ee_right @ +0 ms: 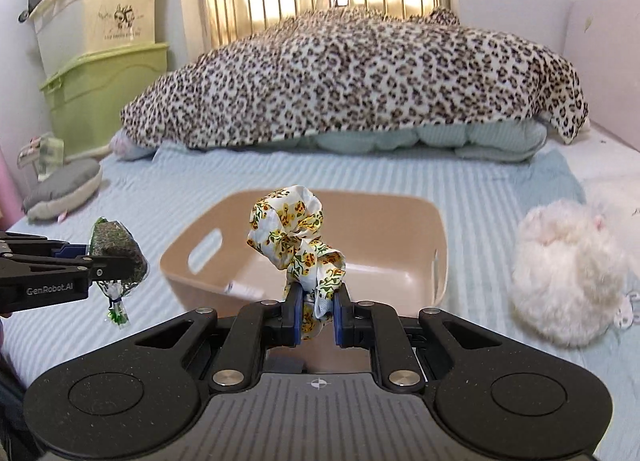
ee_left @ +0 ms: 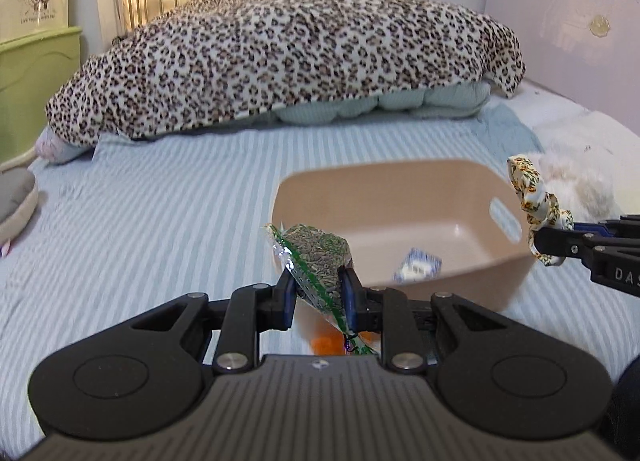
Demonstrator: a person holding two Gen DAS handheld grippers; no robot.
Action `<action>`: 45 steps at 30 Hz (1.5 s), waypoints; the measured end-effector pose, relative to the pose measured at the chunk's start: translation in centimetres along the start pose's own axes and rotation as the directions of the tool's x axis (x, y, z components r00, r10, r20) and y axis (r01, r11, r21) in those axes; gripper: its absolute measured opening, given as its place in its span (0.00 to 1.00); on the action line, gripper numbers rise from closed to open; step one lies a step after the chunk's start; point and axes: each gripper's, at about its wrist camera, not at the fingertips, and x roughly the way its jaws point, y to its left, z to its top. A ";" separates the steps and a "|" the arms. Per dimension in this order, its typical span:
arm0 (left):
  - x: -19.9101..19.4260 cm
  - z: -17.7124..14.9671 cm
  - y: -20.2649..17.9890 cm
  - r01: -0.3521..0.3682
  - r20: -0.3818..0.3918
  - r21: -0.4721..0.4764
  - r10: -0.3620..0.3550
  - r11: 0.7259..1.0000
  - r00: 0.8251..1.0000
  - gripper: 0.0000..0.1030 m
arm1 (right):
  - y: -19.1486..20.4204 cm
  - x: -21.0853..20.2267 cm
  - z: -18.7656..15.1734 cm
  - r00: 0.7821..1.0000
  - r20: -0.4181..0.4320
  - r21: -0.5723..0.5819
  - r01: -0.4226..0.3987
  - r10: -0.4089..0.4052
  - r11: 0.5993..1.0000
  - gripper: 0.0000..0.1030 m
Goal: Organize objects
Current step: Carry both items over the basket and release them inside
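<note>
L gripper (ee_left: 318, 295) is clamped on a crinkly seed packet (ee_left: 316, 261), frame centre, just short of the beige bin (ee_left: 404, 189). R gripper (ee_right: 316, 315) is clamped on a floral scrunchie (ee_right: 298, 237) above the bin. Both judged light, soft; best held mid-body.

A home bedroom: striped bed (ee_left: 160, 189), leopard blanket (ee_right: 352, 77), storage bins (ee_right: 100, 97).
</note>
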 end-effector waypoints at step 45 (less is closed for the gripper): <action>8.6 3.4 -2.3 -0.078 -0.132 -0.001 0.077 0.997 0.988 0.83 | -2.6 6.6 1.5 0.994 -0.080 0.001 0.077 -0.077 0.997 0.78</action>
